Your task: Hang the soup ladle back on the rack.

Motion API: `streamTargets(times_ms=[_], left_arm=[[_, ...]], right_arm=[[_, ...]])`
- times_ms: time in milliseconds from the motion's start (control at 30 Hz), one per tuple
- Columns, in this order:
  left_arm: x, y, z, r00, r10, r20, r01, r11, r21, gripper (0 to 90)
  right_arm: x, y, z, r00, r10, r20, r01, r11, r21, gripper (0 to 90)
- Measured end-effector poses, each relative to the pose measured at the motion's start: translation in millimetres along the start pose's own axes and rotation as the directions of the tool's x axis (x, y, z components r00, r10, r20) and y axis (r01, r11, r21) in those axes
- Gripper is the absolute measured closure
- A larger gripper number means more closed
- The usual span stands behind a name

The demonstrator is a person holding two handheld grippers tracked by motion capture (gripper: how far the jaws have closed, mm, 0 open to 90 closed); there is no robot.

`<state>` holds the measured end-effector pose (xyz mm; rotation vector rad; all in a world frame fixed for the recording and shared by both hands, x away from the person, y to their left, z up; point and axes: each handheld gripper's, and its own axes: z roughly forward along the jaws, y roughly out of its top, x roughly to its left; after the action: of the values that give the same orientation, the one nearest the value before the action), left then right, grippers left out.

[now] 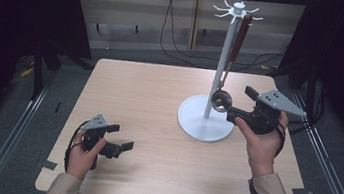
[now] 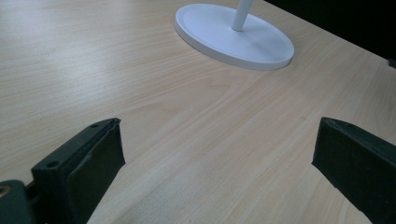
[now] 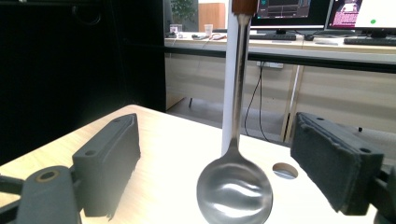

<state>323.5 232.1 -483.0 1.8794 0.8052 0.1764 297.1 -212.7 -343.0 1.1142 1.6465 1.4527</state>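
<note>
At right of centre in the high view, the ladle (image 1: pixel 222 99) hangs by its brown handle from a hook atop the white utensil stand (image 1: pixel 205 124), its bowl low beside the pole. The right gripper (image 1: pixel 234 104) sits at that bowl, jaws spread wide with the bowl between them, not pressed. This looks like the release after hanging; next, draw the gripper back clear without knocking the ladle. At lower left, the left gripper (image 1: pixel 120 138) rests open on the table (image 1: pixel 149 175).
</note>
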Motion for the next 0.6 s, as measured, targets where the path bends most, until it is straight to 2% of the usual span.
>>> streamTargets(times_ms=[133, 367, 433, 600], left_arm=[[-1.3, -0.1, 0.6, 0.9999, 0.003, 0.010, -0.003, 1.0000, -0.003, 1.7], [-2.5, -0.6, 1.8, 0.9998, 0.011, 0.016, -0.011, 0.9999, 0.007, 1.7], [-2.7, -1.1, 2.6, 0.9995, -0.005, 0.030, 0.005, 1.0000, 0.002, 1.7], [-3.0, -1.3, 2.7, 0.9997, 0.001, 0.024, -0.001, 1.0000, 0.008, 1.7]], right_arm=[[-0.3, -6.6, -2.1, 0.9999, -0.006, -0.013, 0.006, 1.000, 0.015, 13.9], [-0.4, -13.7, -5.6, 0.9999, -0.006, -0.009, 0.007, 0.999, 0.037, 12.8], [-0.5, -16.7, -6.5, 0.9999, -0.007, -0.010, 0.007, 0.999, 0.040, 12.3], [0.0, -21.4, -7.4, 0.9998, -0.003, -0.020, 0.004, 0.999, 0.045, 11.7]])
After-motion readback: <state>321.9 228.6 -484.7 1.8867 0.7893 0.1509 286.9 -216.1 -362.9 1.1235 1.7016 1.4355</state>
